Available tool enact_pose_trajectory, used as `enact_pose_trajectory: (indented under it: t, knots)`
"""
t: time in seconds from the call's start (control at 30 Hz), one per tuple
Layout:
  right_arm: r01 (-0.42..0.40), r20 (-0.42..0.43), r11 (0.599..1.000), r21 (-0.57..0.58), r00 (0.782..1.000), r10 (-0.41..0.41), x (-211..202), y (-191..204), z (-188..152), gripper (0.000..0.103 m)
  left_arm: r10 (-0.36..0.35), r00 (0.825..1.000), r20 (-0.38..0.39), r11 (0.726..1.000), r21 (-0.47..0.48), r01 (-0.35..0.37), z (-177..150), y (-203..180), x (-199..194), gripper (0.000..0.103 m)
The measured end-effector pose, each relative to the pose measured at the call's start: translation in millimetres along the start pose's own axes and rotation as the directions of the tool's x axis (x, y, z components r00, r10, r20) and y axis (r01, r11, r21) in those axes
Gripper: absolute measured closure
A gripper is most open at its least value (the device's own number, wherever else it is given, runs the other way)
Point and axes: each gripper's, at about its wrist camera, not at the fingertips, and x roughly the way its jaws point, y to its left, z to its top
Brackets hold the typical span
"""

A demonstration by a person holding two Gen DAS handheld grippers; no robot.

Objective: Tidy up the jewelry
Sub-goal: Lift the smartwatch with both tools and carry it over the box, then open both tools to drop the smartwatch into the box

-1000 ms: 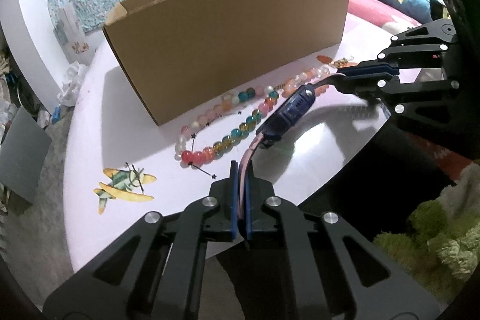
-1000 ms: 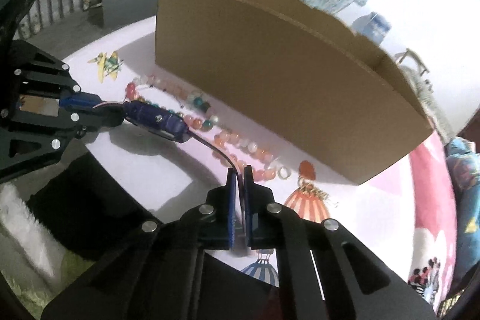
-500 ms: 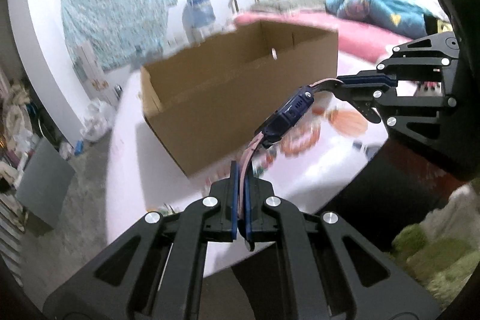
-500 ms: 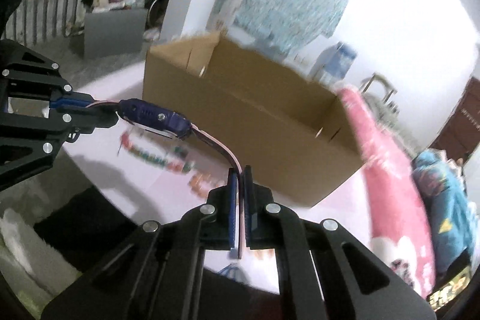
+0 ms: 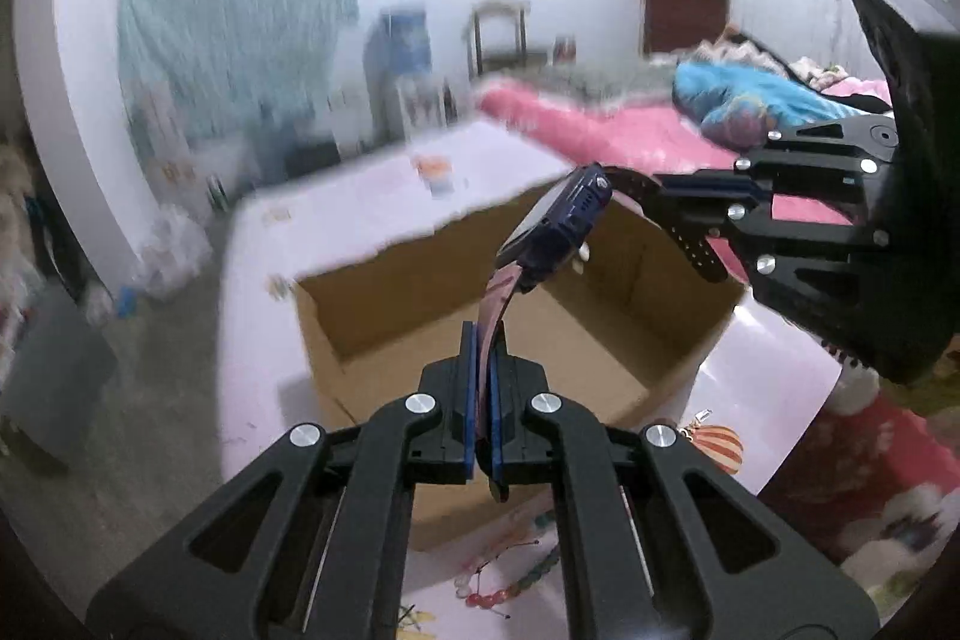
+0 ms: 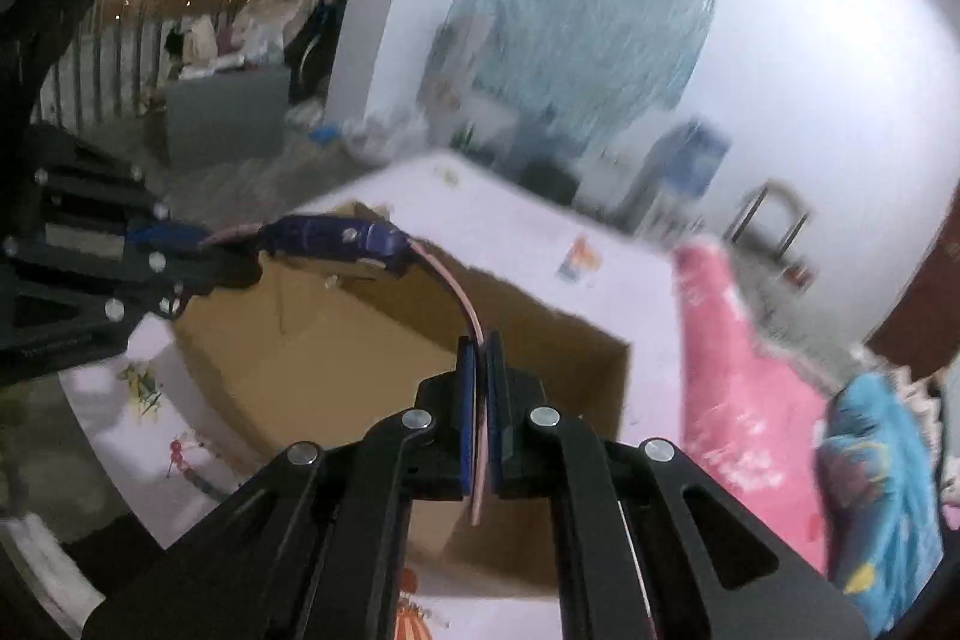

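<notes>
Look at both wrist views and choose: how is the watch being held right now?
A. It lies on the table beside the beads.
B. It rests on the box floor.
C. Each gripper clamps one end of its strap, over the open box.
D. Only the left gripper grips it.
C: the left gripper and right gripper each pinch a strap end of the watch, suspended above the open cardboard box.

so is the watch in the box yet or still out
Still out. The watch hangs in the air above the open cardboard box, one strap end clamped in the left gripper, the other in the right gripper.
</notes>
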Motion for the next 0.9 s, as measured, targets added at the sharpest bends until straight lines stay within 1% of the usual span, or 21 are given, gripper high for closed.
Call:
enact_pose_trajectory:
  t: [0.07, 0.1, 0.13, 0.17, 0.2, 0.23, 0.33, 0.37, 0.4, 0.43, 0.47, 0.5, 0.53, 0.57, 0.6, 0.63, 0.7, 0.73, 0.8, 0.87, 0.9]
  knots:
    - [-0.055, -0.102, 0.998, 0.029, 0.993, 0.058, 32.5, -16.0, 7.2, 0.099, -0.029, 0.996, -0.086, 0.998, -0.051, 0.025, 7.7, 19.9, 28.7, 0.1]
    - [-0.109, -0.184, 0.993, 0.054, 0.976, 0.118, 57.4, -25.6, 10.9, 0.099, -0.045, 0.99, -0.135, 0.997, -0.064, 0.036, 11.8, 26.2, 44.3, 0.1]
    - [-0.129, -0.232, 0.989, 0.072, 0.962, 0.143, 74.2, -29.9, 11.4, 0.099, -0.063, 0.979, -0.196, 0.995, -0.084, 0.047, 15.9, 34.5, 64.5, 0.1]
    - [-0.159, -0.286, 0.983, 0.096, 0.941, 0.18, 92.1, -35.8, 12.2, 0.099, -0.073, 0.971, -0.228, 0.994, -0.099, 0.051, 15.1, 40.1, 77.3, 0.1]
    - [-0.193, -0.341, 0.973, 0.128, 0.913, 0.226, 111.0, -41.4, 12.3, 0.099, -0.085, 0.961, -0.264, 0.992, -0.109, 0.058, 14.2, 44.2, 89.7, 0.1]
    - [-0.208, -0.381, 0.966, 0.151, 0.89, 0.251, 125.6, -46.0, 12.1, 0.099, -0.099, 0.946, -0.308, 0.99, -0.125, 0.063, 14.1, 49.7, 104.4, 0.1]
    - [-0.247, -0.464, 0.946, 0.21, 0.827, 0.319, 162.4, -52.6, 8.0, 0.099, -0.126, 0.915, -0.384, 0.985, -0.157, 0.069, 10.9, 62.7, 132.8, 0.099]
    - [-0.254, -0.483, 0.94, 0.227, 0.809, 0.335, 174.0, -54.1, 8.0, 0.099, -0.115, 0.911, -0.395, 0.986, -0.156, 0.057, 10.3, 65.5, 139.1, 0.099]
    - [-0.269, -0.506, 0.933, 0.24, 0.786, 0.357, 184.2, -55.4, 7.5, 0.098, -0.097, 0.903, -0.418, 0.989, -0.144, 0.039, 10.6, 69.0, 147.9, 0.098]
    - [-0.271, -0.534, 0.929, 0.252, 0.762, 0.367, 195.6, -57.3, 6.7, 0.098, -0.087, 0.897, -0.433, 0.99, -0.139, 0.029, 13.1, 68.4, 153.2, 0.095]
    - [-0.252, -0.552, 0.934, 0.253, 0.756, 0.353, 202.7, -58.1, 7.1, 0.092, -0.071, 0.89, -0.451, 0.991, -0.135, 0.011, 12.6, 71.1, 159.6, 0.086]
    - [-0.227, -0.569, 0.944, 0.239, 0.755, 0.326, 208.4, -58.4, 7.6, 0.091, -0.045, 0.885, -0.463, 0.992, -0.125, -0.015, 14.6, 72.7, 164.4, 0.08]
    - [-0.214, -0.576, 0.952, 0.218, 0.759, 0.303, 212.7, -59.5, 8.4, 0.089, -0.03, 0.887, -0.461, 0.993, -0.116, -0.027, 17.1, 74.9, 167.0, 0.071]
    - [-0.211, -0.575, 0.955, 0.21, 0.763, 0.296, 214.2, -60.5, 8.9, 0.087, -0.027, 0.892, -0.451, 0.993, -0.113, -0.027, 18.6, 75.4, 165.1, 0.067]
    - [-0.205, -0.573, 0.957, 0.207, 0.767, 0.288, 215.6, -61.6, 8.2, 0.079, -0.03, 0.898, -0.438, 0.993, -0.113, -0.022, 20.4, 76.1, 162.3, 0.066]
    - [-0.191, -0.566, 0.961, 0.201, 0.778, 0.273, 213.8, -63.8, 8.5, 0.075, -0.035, 0.904, -0.426, 0.993, -0.116, -0.016, 21.8, 77.0, 158.7, 0.064]
    - [-0.197, -0.55, 0.96, 0.198, 0.789, 0.275, 208.0, -65.6, 8.8, 0.074, -0.036, 0.915, -0.403, 0.993, -0.119, -0.013, 25.8, 78.8, 153.6, 0.06]
    - [-0.191, -0.541, 0.963, 0.19, 0.798, 0.265, 204.0, -67.2, 9.8, 0.073, -0.029, 0.921, -0.388, 0.993, -0.118, -0.019, 26.1, 80.1, 148.9, 0.059]
    - [-0.172, -0.524, 0.97, 0.172, 0.818, 0.238, 197.1, -66.6, 14.4, 0.067, -0.016, 0.928, -0.373, 0.993, -0.116, -0.03, 26.3, 82.3, 142.4, 0.058]
    - [-0.148, -0.489, 0.977, 0.155, 0.848, 0.206, 181.4, -67.8, 18.8, 0.061, -0.001, 0.94, -0.342, 0.992, -0.116, -0.041, 26.9, 83.4, 129.4, 0.053]
    - [-0.14, -0.458, 0.978, 0.156, 0.867, 0.198, 168.2, -69.7, 20.4, 0.06, 0.003, 0.945, -0.326, 0.992, -0.118, -0.043, 26.9, 83.5, 122.0, 0.052]
